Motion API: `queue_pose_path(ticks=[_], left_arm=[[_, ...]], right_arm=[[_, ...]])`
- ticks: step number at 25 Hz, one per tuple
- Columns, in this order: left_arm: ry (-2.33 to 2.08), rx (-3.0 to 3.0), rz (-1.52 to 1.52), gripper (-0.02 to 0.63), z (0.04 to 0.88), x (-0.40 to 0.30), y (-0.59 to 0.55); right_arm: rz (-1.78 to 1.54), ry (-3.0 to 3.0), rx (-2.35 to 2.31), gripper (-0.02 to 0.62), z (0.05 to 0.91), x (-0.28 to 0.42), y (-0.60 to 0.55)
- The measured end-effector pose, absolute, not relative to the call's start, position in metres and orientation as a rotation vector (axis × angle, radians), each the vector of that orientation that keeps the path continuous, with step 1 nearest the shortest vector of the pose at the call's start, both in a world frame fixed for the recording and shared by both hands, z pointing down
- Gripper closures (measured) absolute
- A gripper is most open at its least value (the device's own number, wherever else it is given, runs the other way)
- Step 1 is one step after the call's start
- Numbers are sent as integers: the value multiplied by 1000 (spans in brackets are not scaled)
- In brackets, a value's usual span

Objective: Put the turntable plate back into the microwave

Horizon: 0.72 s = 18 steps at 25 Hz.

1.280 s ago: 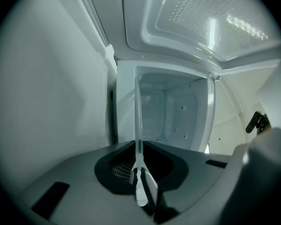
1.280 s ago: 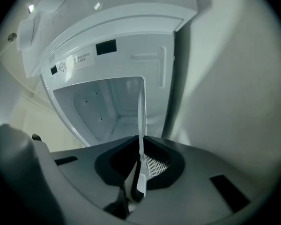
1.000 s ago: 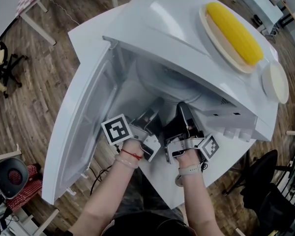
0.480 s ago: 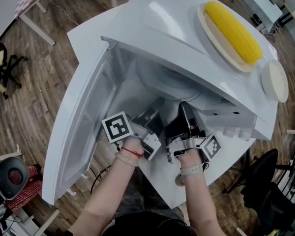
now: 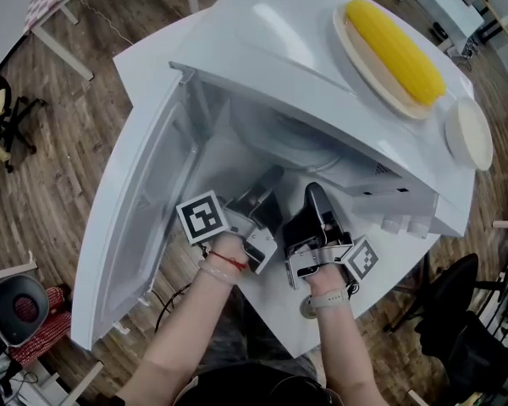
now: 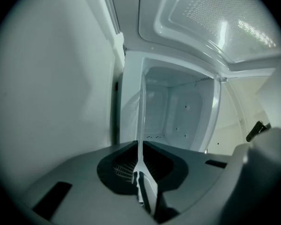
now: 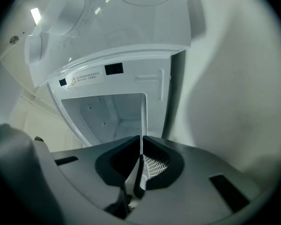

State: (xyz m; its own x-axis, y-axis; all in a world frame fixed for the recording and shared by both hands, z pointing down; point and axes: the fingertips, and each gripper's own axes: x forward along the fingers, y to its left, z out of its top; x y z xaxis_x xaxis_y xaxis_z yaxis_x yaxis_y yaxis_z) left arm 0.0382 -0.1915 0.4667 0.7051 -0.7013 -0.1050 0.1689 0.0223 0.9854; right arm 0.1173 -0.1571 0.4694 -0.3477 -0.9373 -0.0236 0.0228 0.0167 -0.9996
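The white microwave (image 5: 271, 32) stands with its door (image 5: 135, 218) swung open to the left. The clear glass turntable plate (image 5: 292, 138) lies mostly inside the cavity, its near rim held from both sides. My left gripper (image 5: 267, 191) is shut on the rim. My right gripper (image 5: 315, 197) is shut on it too, close beside the left. In the left gripper view the plate (image 6: 141, 121) runs edge-on as a thin pale line out of the left gripper (image 6: 140, 172) toward the cavity. The right gripper view has the plate (image 7: 143, 121) edge-on in the right gripper (image 7: 140, 165).
On top of the microwave sits a plate with a yellow corn cob (image 5: 395, 49) and a small white dish (image 5: 467, 134). The microwave rests on a white table (image 5: 148, 57). The open door blocks the left side. Chairs (image 5: 8, 117) stand on the wooden floor around.
Both grippers have edged slightly forward toward the cavity with the plate held between them; the right one has shifted a little left. Their grip is unchanged.
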Motion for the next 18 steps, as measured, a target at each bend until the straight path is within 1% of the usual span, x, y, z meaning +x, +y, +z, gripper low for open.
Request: queue_pose_path(ticks=[8,14,18], left_arm=[[-450,1377,-739,568,460,43,-177],[-421,1512,-662,568,451,53,-157],[-504,1618,-567,568,457,50,-145]], right_arm=[[-1484,1533,-1020,558,474,110,-143],[-1472,1706,-1085,563,471,107,-131],[-1450,1783,-1100,563,464,106,-122]])
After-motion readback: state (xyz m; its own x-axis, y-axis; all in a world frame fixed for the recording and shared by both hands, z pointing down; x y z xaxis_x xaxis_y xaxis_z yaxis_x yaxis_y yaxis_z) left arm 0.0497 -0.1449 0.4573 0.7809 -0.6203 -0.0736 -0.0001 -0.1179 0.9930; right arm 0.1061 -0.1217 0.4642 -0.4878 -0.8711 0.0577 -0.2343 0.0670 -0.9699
